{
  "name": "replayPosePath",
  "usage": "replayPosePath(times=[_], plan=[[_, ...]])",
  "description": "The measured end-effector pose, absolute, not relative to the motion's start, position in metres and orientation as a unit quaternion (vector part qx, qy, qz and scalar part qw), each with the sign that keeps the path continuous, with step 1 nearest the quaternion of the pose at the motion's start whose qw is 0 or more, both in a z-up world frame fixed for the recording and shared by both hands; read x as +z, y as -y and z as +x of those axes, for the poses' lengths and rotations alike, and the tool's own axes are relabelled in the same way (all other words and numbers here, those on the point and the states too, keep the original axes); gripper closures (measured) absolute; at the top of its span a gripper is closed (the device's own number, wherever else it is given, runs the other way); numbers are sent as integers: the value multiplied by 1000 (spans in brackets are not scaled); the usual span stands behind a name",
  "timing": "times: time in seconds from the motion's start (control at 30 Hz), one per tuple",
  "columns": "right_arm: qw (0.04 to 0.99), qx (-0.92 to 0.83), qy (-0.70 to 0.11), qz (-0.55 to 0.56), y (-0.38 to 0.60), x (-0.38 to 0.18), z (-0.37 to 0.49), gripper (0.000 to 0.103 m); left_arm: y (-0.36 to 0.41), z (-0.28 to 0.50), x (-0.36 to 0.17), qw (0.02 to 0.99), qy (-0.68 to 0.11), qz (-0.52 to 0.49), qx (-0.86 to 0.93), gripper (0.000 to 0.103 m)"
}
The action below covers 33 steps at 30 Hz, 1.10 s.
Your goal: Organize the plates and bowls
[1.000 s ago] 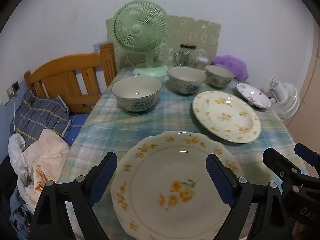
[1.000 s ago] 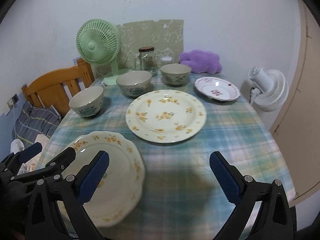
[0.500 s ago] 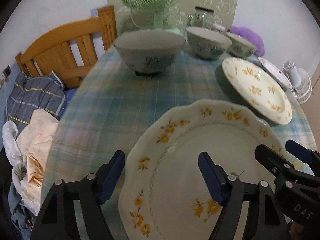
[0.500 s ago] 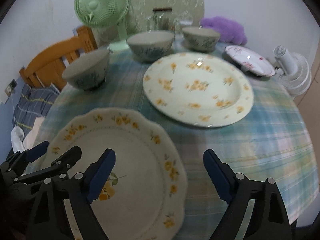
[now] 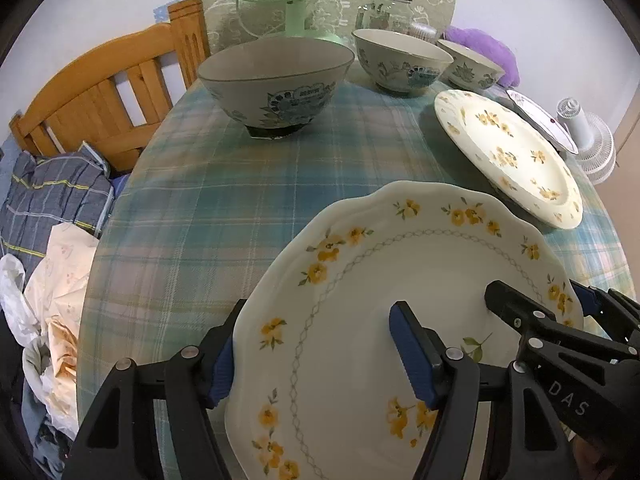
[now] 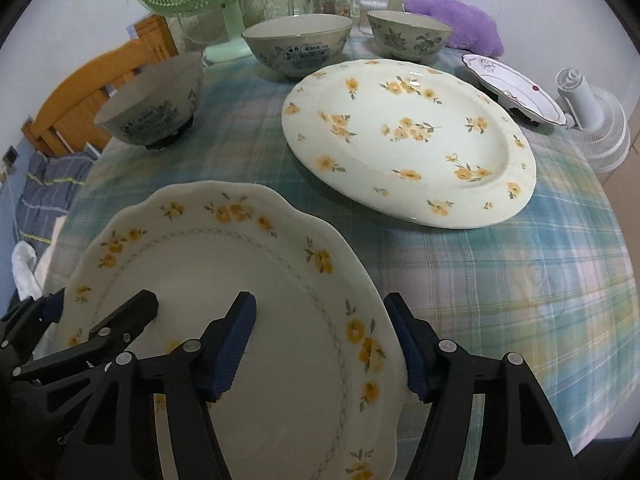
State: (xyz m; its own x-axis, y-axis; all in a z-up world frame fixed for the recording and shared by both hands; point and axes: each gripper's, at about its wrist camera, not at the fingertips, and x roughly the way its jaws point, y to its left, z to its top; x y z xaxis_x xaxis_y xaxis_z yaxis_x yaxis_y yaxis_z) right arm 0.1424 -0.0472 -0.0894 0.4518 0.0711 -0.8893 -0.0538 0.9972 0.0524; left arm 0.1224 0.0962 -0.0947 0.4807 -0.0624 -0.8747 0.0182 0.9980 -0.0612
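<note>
Both grippers have dropped onto the near scalloped plate (image 5: 400, 300), cream with yellow flowers: left gripper (image 5: 324, 360) and right gripper (image 6: 324, 344) closing astride opposite rims. Bare plaid worktop (image 6: 500, 280) lies right.

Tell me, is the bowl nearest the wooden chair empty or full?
Cannot tell. The bowl stands upright on the checked tablecloth, but both views see it from low, so its bottom is hidden.

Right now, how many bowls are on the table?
3: nearest bowl at the left by the chair, middle bowl before the fan, far bowl beside the purple cushion. None seems hidden.
</note>
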Motion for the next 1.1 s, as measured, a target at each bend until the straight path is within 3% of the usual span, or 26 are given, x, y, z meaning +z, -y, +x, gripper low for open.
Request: replayPosePath(times=[0.5, 1.1], plan=[[843, -19, -537, 27, 82, -54, 132, 34, -64, 133, -68, 841, -534, -29, -89, 31], [854, 5, -520, 10, 230, -51, 133, 34, 83, 127, -74, 841, -534, -45, -68, 31]])
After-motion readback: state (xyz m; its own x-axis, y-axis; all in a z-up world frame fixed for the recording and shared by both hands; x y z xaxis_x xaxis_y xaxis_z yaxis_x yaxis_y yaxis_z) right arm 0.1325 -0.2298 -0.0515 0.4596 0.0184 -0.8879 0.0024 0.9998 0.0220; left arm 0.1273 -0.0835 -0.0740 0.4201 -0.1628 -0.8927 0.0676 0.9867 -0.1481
